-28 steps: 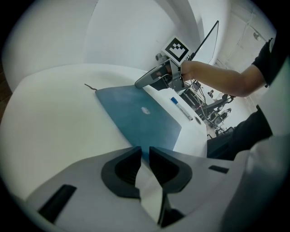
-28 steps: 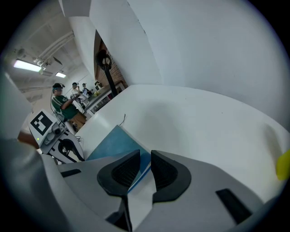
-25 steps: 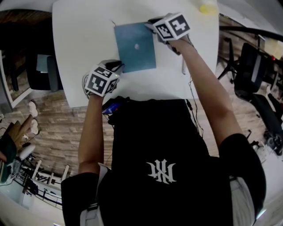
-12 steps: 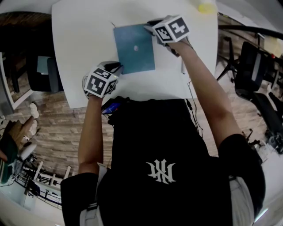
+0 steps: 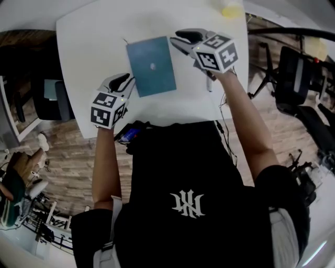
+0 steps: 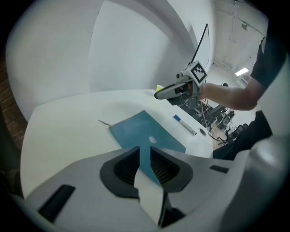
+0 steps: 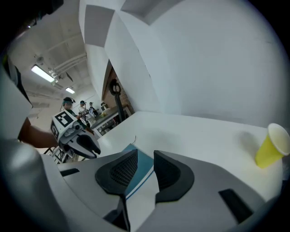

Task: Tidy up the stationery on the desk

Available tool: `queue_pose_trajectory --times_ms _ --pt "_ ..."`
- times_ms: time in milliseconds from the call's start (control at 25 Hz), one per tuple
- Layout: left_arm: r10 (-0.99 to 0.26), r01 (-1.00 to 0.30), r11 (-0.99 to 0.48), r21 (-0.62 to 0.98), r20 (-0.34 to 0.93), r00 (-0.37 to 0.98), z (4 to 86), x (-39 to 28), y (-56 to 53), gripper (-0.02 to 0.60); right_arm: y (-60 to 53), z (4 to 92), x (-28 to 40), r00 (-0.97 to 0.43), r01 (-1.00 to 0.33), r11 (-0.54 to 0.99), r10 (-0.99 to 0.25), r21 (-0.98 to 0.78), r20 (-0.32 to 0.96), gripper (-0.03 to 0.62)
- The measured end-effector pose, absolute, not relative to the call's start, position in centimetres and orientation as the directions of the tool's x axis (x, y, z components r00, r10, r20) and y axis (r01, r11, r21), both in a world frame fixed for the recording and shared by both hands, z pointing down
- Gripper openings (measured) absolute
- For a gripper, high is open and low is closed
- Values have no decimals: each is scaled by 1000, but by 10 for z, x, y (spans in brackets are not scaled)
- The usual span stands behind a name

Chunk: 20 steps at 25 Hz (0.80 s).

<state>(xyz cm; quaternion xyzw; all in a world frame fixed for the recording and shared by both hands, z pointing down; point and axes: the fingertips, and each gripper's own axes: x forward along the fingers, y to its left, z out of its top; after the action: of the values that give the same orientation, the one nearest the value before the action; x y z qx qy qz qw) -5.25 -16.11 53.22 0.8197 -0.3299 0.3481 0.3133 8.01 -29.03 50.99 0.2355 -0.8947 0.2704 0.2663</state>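
A blue notebook (image 5: pixel 151 65) lies flat in the middle of the white desk (image 5: pixel 89 47), a thin cord sticking out of its far corner. My left gripper (image 5: pixel 122 81) hovers just off the notebook's near left corner, open, and nothing is in it; the cover (image 6: pixel 145 133) shows through the narrow gap between its jaws. At the far right edge my right gripper (image 5: pixel 181 42) is held over the desk, open and empty, with the notebook (image 7: pixel 140 165) below its jaws. A blue-capped pen (image 6: pixel 184 124) lies on the desk to the right of the notebook.
A yellow paper cup (image 7: pixel 272 145) stands at the desk's far right corner (image 5: pixel 230 9). Black office chairs (image 5: pixel 301 78) stand on the wooden floor to the right. Other people sit at the far left (image 5: pixel 15 178).
Both grippers have come away from the notebook's corners: the left has drawn back to the left, the right has lifted and shifted right. The notebook stays flat on the desk.
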Motion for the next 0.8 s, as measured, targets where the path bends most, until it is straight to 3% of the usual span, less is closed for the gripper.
queue_pose_trajectory --times_ms 240,520,800 --pt "-381 -709 -663 241 706 597 501 -12 -196 34 -268 490 143 -726 -632 683 -356 -367 588 144" --pt "-304 -590 -762 267 656 691 494 64 -197 3 -243 504 212 -623 -754 550 -427 -358 655 164" --pt "-186 -494 -798 346 638 747 502 131 -187 3 -207 537 237 -606 -784 441 -393 -436 692 164"
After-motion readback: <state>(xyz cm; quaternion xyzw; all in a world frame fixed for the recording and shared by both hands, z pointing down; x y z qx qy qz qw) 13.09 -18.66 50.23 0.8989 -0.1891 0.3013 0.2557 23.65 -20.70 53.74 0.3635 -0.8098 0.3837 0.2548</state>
